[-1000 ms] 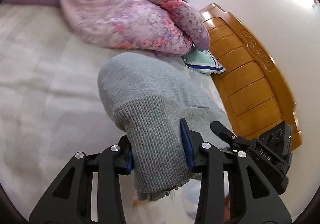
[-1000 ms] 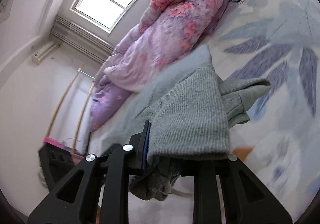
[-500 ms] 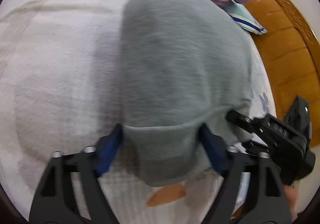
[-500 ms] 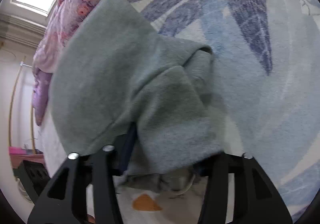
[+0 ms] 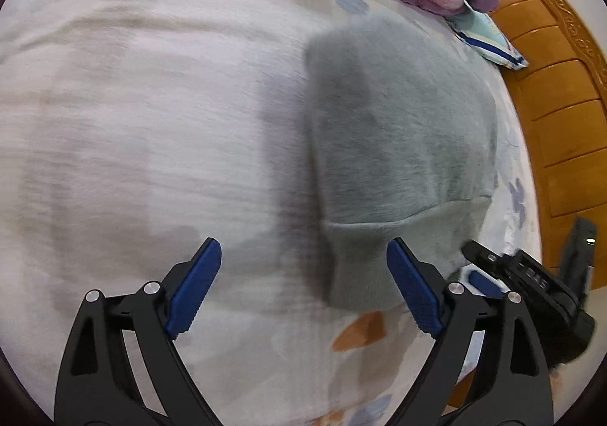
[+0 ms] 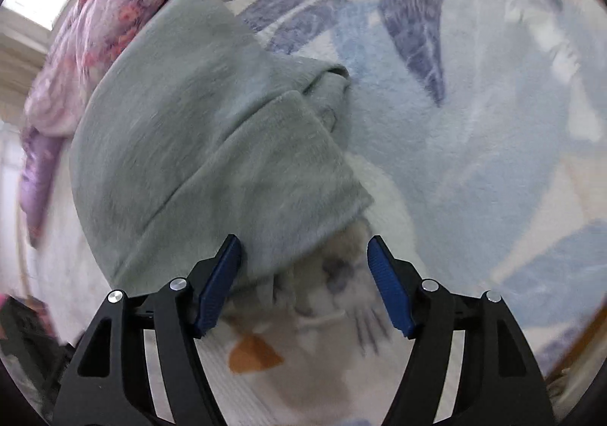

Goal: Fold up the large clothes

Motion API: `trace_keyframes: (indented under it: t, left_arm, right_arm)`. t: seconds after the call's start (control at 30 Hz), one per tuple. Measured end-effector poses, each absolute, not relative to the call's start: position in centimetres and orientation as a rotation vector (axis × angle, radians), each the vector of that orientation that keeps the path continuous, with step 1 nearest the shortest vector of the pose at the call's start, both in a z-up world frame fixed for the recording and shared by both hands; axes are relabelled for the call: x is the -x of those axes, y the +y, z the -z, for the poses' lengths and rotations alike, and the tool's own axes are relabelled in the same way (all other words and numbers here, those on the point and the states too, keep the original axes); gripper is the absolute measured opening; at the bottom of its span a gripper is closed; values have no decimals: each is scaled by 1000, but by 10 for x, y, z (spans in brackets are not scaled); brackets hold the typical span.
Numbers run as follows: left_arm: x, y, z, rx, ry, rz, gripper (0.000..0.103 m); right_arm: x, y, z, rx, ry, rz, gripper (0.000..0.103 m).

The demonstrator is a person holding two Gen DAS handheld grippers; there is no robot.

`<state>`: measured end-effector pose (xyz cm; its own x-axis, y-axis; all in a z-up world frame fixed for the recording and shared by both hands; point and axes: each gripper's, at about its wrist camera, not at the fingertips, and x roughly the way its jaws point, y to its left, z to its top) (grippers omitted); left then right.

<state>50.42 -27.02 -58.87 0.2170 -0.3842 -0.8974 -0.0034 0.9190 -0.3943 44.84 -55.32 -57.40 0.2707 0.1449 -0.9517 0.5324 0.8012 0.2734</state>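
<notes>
A: Release is under way. The grey sweatshirt (image 5: 402,145) is laid folded on the bed (image 5: 132,103), at about 1 o'clock in the left wrist view and 10 o'clock in the right. How are the jaws set?

B: The left hand-held gripper (image 5: 303,289) has just been opening and is spread wide; only its right pad (image 5: 413,293) is near the ribbed hem (image 5: 364,259), and nothing is pinched. The right hand-held gripper (image 6: 303,283) has also been opening; its left pad (image 6: 218,283) is at the hem edge, no cloth clamped.

A: What should be minded?

B: Probably both pads should be lifted straight clear, so the hem is not snagged and the top layer not dragged. The bunched sleeve (image 6: 326,84) at 12 o'clock may then need flattening.
</notes>
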Motion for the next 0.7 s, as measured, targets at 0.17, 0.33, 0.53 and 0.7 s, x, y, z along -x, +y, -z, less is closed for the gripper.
trace_keyframes:
  t: [0.17,0.33,0.53,0.7]
  left_arm:
    - [-492,-241,556,293,1347,199,90]
    - [-479,-212,516,223,1274,183,90]
    - [-456,-180,466,126,1147,160,90]
    - [-429,-143,427,63,1079,113,90]
  right_arm:
    - [-448,-497,524,-486,1260,161,67]
    - [-447,-435,483,-349,1219,80,67]
    - [-431,-362,439,-205,1137,79,73]
    - [-406,-321,410,-194,1089,67,75]
